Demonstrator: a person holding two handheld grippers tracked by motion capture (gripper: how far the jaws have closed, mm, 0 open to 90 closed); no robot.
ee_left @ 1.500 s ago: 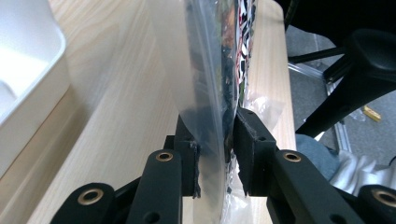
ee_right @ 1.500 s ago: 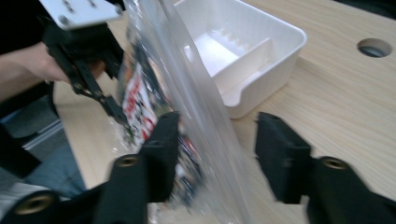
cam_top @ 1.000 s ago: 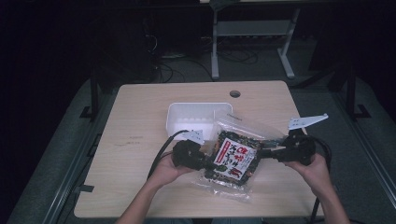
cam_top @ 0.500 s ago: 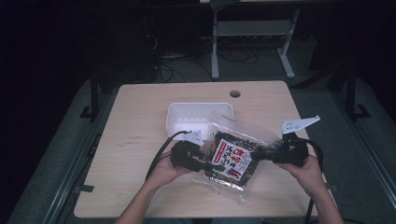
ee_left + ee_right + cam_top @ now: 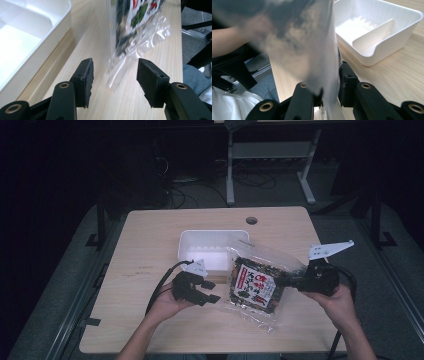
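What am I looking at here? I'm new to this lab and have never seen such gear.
A person sits at a wooden table with a hand-held gripper in each hand: black tongs with two padded jaws. One picture looks down from above; the other two come from cameras riding on each gripper. The right hand-held gripper is clamped on the edge of a clear snack bag with a dark printed label, holding it up. The left hand-held gripper has just been opening; its jaws stand apart, with the bag's crinkled corner just beyond them, not pinched. A white divided tray sits behind.

Left hand-held gripper has let go of the snack bag, its jaws just opening
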